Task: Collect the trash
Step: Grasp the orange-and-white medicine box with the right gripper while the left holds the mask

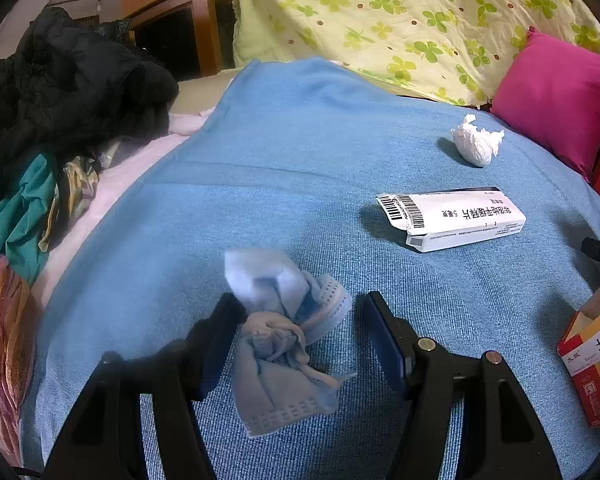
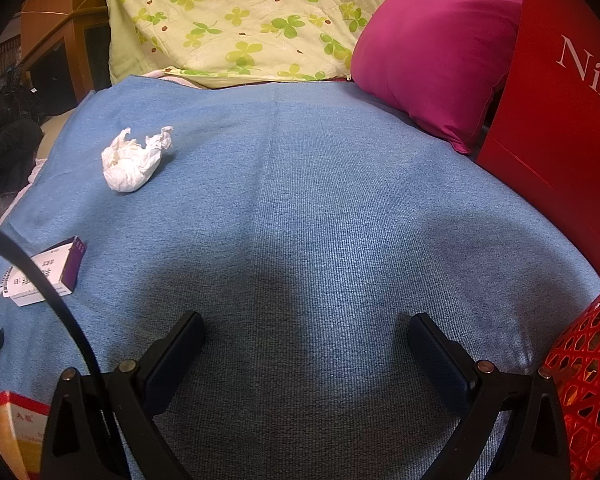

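since the crumpled face mask lies at frame bottom centre between the open left gripper, the jaws should be closed squarely; the right gripper is held open, empty.

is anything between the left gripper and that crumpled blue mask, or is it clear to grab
Nothing visible stands in the way. The crumpled blue mask already lies between the open fingers of the left gripper on the blue blanket, up against one finger and with a gap to the other.
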### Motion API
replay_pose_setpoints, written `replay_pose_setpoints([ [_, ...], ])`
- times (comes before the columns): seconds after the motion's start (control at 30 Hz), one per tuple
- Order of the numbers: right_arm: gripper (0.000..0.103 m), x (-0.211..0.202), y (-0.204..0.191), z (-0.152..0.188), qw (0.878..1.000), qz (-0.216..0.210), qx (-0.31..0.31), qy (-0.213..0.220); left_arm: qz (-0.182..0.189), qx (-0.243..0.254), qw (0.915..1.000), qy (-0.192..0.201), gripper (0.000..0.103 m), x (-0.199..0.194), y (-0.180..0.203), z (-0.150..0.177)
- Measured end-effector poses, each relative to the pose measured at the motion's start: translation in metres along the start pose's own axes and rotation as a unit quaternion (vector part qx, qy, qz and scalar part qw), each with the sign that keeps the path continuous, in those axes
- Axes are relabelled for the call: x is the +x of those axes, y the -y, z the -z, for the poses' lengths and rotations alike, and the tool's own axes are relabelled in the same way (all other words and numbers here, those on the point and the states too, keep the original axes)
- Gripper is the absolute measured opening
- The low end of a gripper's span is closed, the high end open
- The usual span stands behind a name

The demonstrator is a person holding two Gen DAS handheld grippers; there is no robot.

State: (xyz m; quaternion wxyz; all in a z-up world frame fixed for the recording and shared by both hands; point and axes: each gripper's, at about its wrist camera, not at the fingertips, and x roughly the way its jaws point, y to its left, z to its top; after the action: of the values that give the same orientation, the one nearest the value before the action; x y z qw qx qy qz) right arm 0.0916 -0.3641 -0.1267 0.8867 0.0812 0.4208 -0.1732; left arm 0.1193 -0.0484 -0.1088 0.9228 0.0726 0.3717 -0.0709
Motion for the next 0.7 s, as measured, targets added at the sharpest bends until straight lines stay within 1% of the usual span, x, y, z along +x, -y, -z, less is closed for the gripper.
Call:
replay_pose_setpoints([
  [0.53, 0.103, 0.001, -0.0021, -0.0002, 1.0, 0.005, -0.002, 0.001, -0.002, 0.001, 1.0, 0.001, 0.066, -0.0003, 0.0006, 0.0013],
  [0.7, 0.103, -0.0006, -0.0028, -0.0023, 0.999, 0.014, 0.025, -0.015, -0.002, 0.0, 1.0, 0.001, 0.067, -0.0001, 0.0005, 0.0012],
])
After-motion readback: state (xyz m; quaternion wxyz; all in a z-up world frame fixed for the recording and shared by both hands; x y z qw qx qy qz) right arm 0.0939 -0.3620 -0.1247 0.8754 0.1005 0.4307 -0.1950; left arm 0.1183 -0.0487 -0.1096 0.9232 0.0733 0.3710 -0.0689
